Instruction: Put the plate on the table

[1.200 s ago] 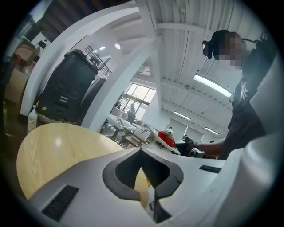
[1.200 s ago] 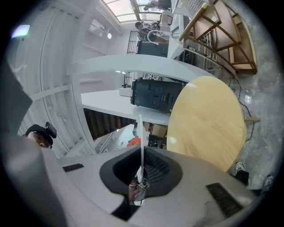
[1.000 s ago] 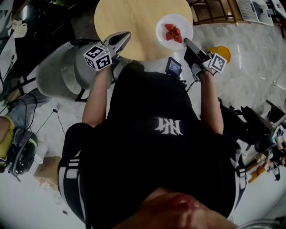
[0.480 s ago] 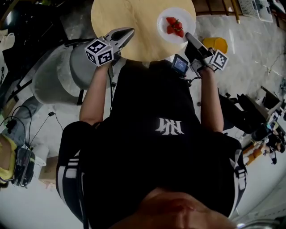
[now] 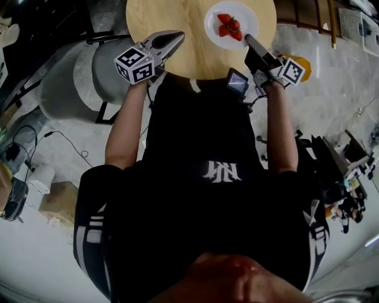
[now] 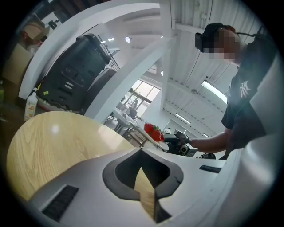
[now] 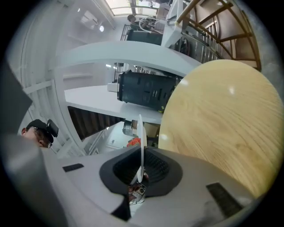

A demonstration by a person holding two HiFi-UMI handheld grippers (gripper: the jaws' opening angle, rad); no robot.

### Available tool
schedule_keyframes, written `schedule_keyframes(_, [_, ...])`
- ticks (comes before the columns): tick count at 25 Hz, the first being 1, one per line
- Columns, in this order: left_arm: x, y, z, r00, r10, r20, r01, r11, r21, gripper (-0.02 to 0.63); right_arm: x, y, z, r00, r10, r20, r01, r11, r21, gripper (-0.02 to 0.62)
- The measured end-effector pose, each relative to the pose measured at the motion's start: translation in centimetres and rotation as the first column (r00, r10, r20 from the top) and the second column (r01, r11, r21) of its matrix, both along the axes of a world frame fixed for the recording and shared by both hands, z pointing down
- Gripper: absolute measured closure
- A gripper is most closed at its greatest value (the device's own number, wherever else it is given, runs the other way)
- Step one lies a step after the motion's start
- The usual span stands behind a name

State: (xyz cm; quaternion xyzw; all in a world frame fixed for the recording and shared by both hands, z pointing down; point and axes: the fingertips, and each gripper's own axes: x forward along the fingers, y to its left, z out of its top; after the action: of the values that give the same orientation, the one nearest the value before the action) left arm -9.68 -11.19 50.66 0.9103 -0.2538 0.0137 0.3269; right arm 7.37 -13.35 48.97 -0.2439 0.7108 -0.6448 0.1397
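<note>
A white plate (image 5: 249,16) with red strawberries (image 5: 230,26) is over the right part of the round wooden table (image 5: 177,29). My right gripper (image 5: 247,38) is shut on its near rim. In the right gripper view the plate (image 7: 141,133) stands edge-on between the jaws, with the table (image 7: 222,124) to the right. I cannot tell whether the plate rests on the wood. My left gripper (image 5: 174,36) is shut and holds nothing, over the table's near left edge. The left gripper view shows the plate (image 6: 157,138), the strawberries (image 6: 152,130) and the right gripper (image 6: 179,144) across the table (image 6: 53,146).
A grey rounded chair (image 5: 77,83) stands left of the table. On the floor lie a yellow object (image 5: 296,62) to the right, a cardboard box (image 5: 56,201) and cables at the left. Wooden furniture (image 5: 314,18) is at the top right.
Both grippers have moved forward over the table. The plate, which hung at the table's right edge, now lies wholly over the wooden top.
</note>
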Motion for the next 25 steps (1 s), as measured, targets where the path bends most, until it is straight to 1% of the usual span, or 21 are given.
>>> schedule_keyframes(3, [0.2,-0.3,1.0,0.999,-0.033,0.003,0.033,0.999,-0.021,0.604,-1.0,-0.6,2.0,0.999,-0.044,-0.004,0.044,0.999,-0.028,0.580])
schedule_keyframes(6, [0.5,-0.2,2.1,0.998,-0.062,0.004,0.062,0.997,-0.048,0.604,-1.3,-0.9,4.2,0.998,-0.059,-0.033,0.058,0.998,-0.029,0.580])
schedule_keyframes(9, [1.0,0.5,2.5,0.998,-0.068,0.017,0.069,0.996,-0.063,0.604,-1.2,-1.1,5.5,0.997,-0.066,-0.043,0.065,0.998,-0.021,0.580])
schedule_keyframes(13, [1.7,0.9,2.8,0.995,-0.096,0.040,0.097,0.994,-0.044,0.604,-1.0,-1.2,6.5,0.996,-0.079,-0.043,0.078,0.996,-0.032,0.580])
schedule_keyframes(16, [2.2,0.9,2.8,0.992,-0.119,0.043,0.121,0.992,-0.039,0.604,-0.7,-1.1,7.9,0.996,-0.075,-0.055,0.072,0.996,-0.054,0.580])
schedule_keyframes(22, [3.5,0.2,3.0,0.992,-0.125,0.032,0.126,0.990,-0.055,0.604,-0.5,-0.9,9.5,0.995,-0.088,-0.054,0.083,0.993,-0.085,0.580])
schedule_keyframes(25, [3.8,-0.4,3.6,0.991,-0.123,0.059,0.126,0.991,-0.047,0.604,-0.6,-0.8,9.9,0.994,-0.091,-0.056,0.085,0.992,-0.096,0.580])
